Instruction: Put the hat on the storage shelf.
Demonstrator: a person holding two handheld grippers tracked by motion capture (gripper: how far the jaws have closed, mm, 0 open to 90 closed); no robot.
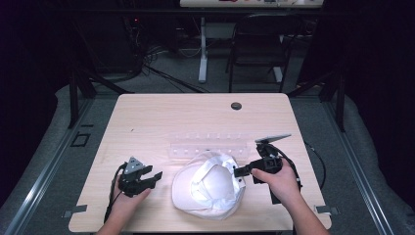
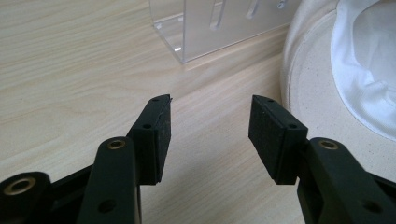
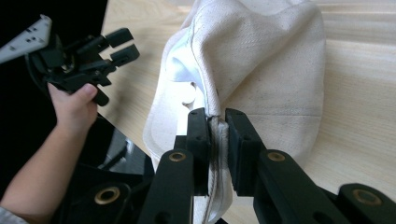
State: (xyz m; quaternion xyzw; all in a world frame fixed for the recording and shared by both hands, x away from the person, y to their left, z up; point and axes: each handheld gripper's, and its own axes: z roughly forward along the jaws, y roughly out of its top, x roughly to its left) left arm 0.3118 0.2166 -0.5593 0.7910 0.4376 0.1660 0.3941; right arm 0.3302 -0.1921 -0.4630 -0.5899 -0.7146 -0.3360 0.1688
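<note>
One gripper (image 3: pixel 217 116) pinches the hat's (image 3: pixel 275 70) edge in its own view.

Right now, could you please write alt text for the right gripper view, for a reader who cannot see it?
The right gripper has its black jaws shut on the edge of a cream hat lying on a wooden table. At upper left, a hand holds the left gripper, jaws apart.

Lab, dark curtains (image 1: pixel 29 58), floor cables (image 1: pixel 161 73), desk (image 1: pixel 147 117)
</note>
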